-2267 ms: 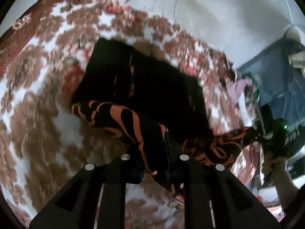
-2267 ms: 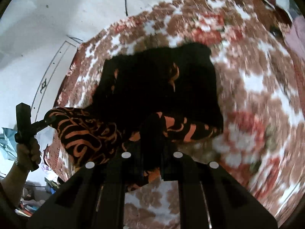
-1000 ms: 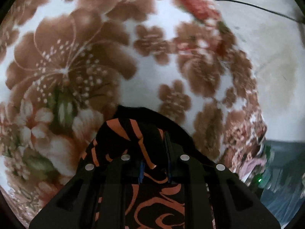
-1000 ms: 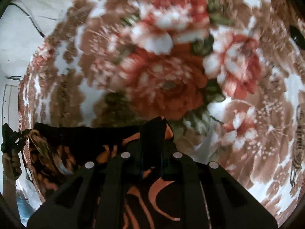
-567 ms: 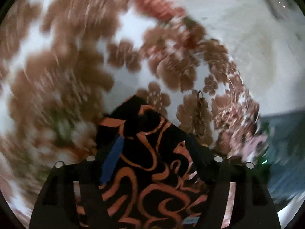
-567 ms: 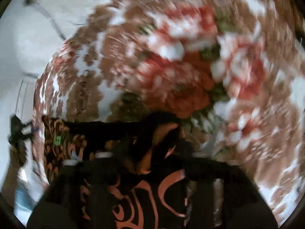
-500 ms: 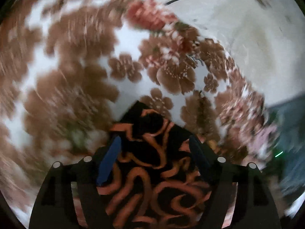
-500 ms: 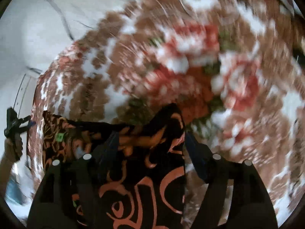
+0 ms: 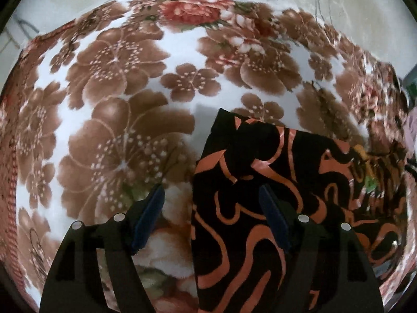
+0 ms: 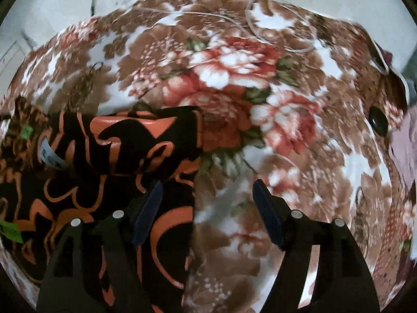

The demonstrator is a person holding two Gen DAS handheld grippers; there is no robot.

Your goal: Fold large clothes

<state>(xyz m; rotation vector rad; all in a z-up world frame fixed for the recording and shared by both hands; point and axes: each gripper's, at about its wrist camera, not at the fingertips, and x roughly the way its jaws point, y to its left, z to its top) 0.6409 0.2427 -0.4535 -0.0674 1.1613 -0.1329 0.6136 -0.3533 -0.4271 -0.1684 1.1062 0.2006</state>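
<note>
A black garment with orange swirls (image 9: 273,182) lies flat on a brown, white and red floral blanket (image 9: 117,104). In the left wrist view its corner points up the frame and its left edge runs down between my fingers. My left gripper (image 9: 212,195) hangs above that edge, open, nothing pinched. In the right wrist view the same garment (image 10: 117,161) fills the lower left, a white label showing near its left side. My right gripper (image 10: 206,187) hovers open over the garment's right edge; the left finger is over cloth, the right over blanket (image 10: 286,120).
Pale floor borders the blanket at the top of both views. A thin white cord (image 10: 260,18) loops across the blanket's far side. A dark round object (image 10: 379,124) and a pale pink cloth (image 10: 406,146) lie at the right edge.
Both grippers held garment corners a second ago; both have let go, opened wide, and lifted and rolled away. The garment now lies flat on the blanket.
</note>
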